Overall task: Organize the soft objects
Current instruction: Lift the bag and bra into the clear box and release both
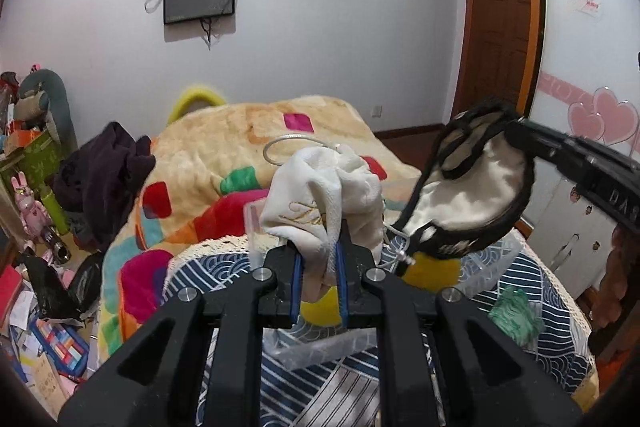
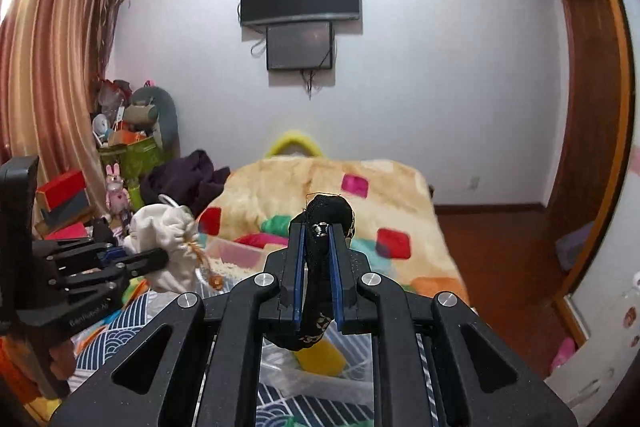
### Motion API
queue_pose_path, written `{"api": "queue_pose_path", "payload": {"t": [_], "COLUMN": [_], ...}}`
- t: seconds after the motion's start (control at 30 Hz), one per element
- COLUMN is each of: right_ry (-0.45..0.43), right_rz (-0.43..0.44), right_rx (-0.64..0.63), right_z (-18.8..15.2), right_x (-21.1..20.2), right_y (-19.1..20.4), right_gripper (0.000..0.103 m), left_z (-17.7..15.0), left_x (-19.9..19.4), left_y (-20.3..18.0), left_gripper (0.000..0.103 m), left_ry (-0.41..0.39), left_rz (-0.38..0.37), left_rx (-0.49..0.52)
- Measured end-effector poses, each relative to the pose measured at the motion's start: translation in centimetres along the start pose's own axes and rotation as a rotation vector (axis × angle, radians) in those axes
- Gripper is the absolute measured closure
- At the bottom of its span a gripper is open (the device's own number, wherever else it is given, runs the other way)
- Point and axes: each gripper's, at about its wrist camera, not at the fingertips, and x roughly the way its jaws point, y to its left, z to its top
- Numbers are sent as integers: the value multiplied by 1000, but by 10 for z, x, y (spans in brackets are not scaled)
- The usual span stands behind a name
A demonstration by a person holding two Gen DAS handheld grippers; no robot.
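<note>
Above patterned table (image 1: 532, 291) (bed (image 1: 248, 147) behind), left tongs (image 1: 320, 267) gripping white pouch (image 1: 320, 195), right tongs (image 2: 318, 267) gripping black pouch (image 2: 330, 215)

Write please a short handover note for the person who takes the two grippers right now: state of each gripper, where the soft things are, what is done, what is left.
Left gripper: shut on the white drawstring pouch, held in the air.
Right gripper: shut on the black-trimmed pouch, also lifted.
Below both: the clear plastic bin on the patterned cloth, with a yellow item in it.
A green fluffy piece lies on the cloth outside the bin.
Done: both pouches picked up.
Left: probably to place both pouches, then the green piece.
</note>
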Motion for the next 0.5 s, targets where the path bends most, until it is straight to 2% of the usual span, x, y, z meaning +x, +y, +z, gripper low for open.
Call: {"api": "queue_pose_path", "payload": {"t": [0.27,0.5], "right_ry": [129,228], "right_rz": [23,22], "right_rx": [-2,21], "right_z": [-25,-40], "right_x": [33,50], "right_y": [-4,-16], "right_gripper": [93,92], "left_z": [-10,-16], "left_x": [52,67], "left_y": [-11,-21], "left_gripper": [90,89], "left_ry": [120,151], "left_rz": [-36,-59], "left_rx": [1,41]}}
